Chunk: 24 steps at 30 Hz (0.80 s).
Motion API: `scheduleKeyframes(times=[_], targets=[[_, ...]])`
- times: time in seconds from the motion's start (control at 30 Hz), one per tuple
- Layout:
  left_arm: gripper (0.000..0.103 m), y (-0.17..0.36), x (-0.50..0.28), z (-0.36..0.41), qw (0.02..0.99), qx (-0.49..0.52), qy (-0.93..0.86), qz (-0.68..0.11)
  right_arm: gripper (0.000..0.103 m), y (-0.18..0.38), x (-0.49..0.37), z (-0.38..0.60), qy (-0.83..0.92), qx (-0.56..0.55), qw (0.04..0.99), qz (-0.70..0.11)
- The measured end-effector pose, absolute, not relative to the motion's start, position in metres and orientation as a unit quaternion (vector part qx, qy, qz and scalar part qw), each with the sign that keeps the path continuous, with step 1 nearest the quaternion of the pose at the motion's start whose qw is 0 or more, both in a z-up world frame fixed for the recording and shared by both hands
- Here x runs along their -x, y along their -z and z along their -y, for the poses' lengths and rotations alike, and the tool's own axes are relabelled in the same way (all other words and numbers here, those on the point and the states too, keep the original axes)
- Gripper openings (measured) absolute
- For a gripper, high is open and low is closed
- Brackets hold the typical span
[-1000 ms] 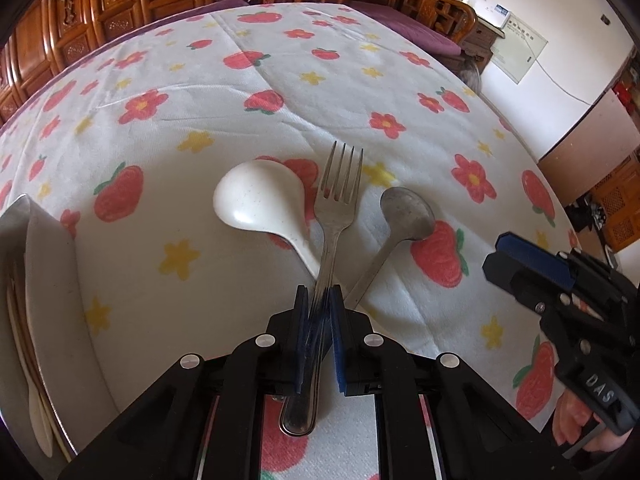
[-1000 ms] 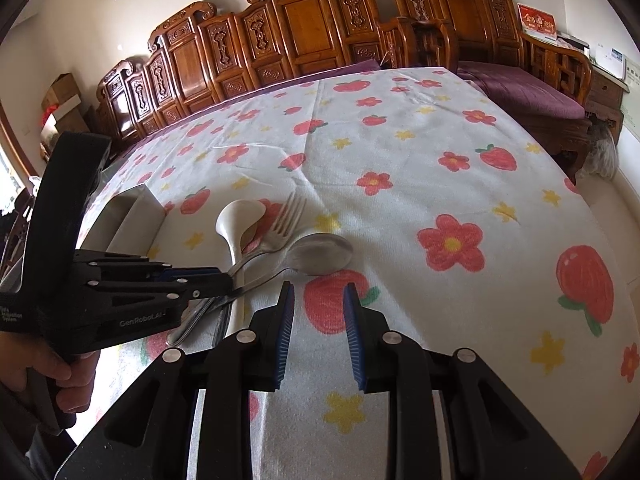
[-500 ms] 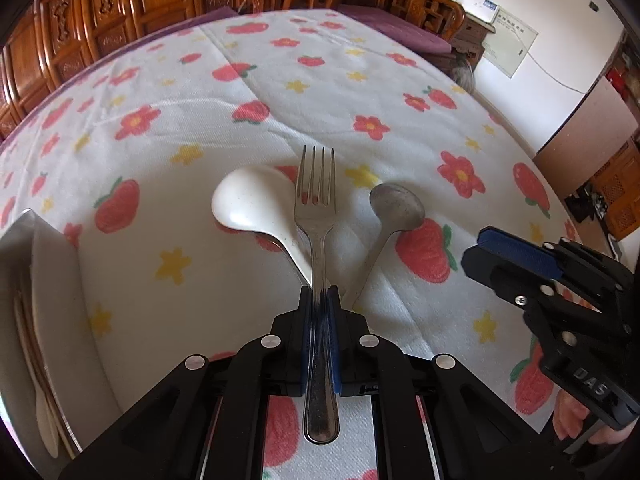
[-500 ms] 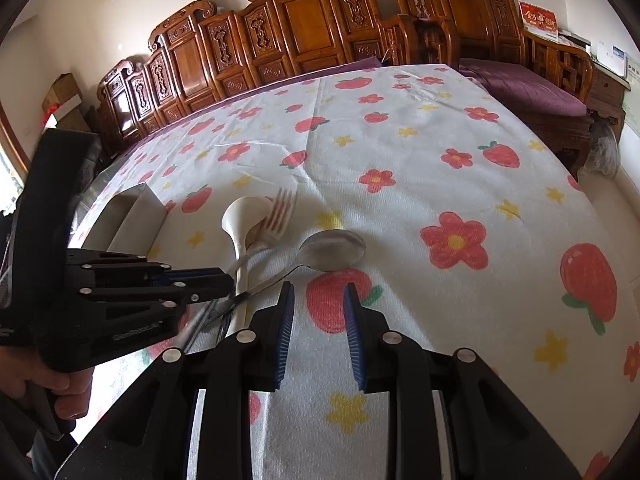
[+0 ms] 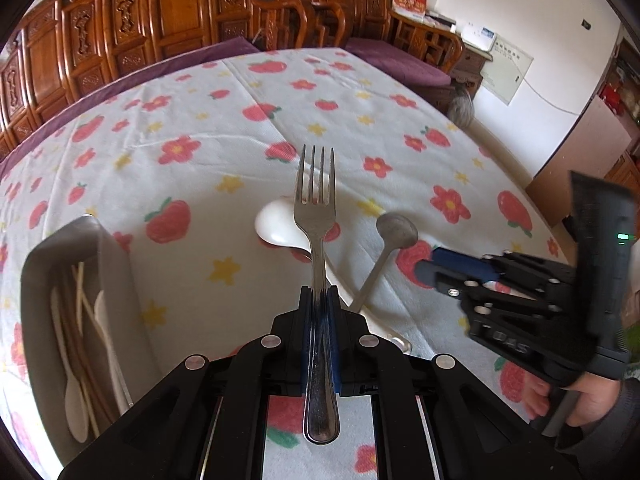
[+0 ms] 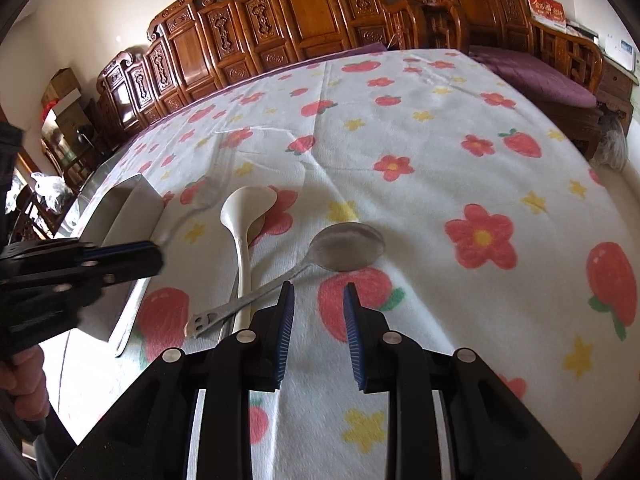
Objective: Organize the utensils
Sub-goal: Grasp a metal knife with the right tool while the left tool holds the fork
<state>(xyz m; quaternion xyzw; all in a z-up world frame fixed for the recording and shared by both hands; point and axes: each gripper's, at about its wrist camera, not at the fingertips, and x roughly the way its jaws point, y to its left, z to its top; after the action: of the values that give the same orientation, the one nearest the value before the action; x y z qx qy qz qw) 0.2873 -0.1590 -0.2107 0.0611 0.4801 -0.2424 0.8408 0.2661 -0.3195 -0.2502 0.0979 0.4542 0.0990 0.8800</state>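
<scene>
My left gripper (image 5: 319, 292) is shut on the handle of a metal fork (image 5: 316, 204), which hangs above the table with its tines pointing away. Below it on the flowered tablecloth lie a white plastic spoon (image 5: 280, 228) and a metal spoon (image 5: 396, 228), their handles crossing. In the right wrist view the fork is only a blurred streak by the left gripper (image 6: 156, 256). My right gripper (image 6: 318, 292) is open and holds nothing, hovering just right of the metal spoon (image 6: 348, 246) handle. The white spoon (image 6: 248, 208) lies left of it.
A metal tray (image 5: 60, 264) at the table's left holds chopsticks and white spoons; it also shows as the tray (image 6: 124, 208) in the right wrist view. Carved wooden chairs line the far edge. A hand (image 5: 580, 404) grips the right tool.
The left gripper closed on the fork's handle and lifted it off the white spoon and the table. The right gripper has stayed in place.
</scene>
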Motion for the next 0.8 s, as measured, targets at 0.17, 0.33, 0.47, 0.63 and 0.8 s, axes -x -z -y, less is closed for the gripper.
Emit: scheduleKeyframes(times=[0.17, 0.33, 0.47, 0.63, 0.8], targets=[[0.007, 0.198, -0.284, 0.15, 0.849, -0.057, 0.239, -0.468, 0.032, 0.26, -0.283, 0.311, -0.103, -0.12, 0.872, -0.463], [0.007, 0.187, -0.278, 0.141, 0.855, -0.054, 0.236, -0.458, 0.036, 0.265, -0.293, 0.296, -0.102, -0.105, 0.874, -0.463], [0.007, 0.182, -0.276, 0.135, 0.859, -0.052, 0.234, -0.452, 0.037, 0.265, -0.302, 0.287, -0.091, -0.089, 0.881, -0.456], [0.007, 0.179, -0.275, 0.131, 0.862, -0.054, 0.231, -0.447, 0.038, 0.265, -0.306, 0.273, -0.081, -0.048, 0.884, -0.457], [0.007, 0.176, -0.275, 0.124, 0.866, -0.049, 0.225, -0.444, 0.02, 0.264, -0.302, 0.273, -0.083, -0.034, 0.88, -0.466]])
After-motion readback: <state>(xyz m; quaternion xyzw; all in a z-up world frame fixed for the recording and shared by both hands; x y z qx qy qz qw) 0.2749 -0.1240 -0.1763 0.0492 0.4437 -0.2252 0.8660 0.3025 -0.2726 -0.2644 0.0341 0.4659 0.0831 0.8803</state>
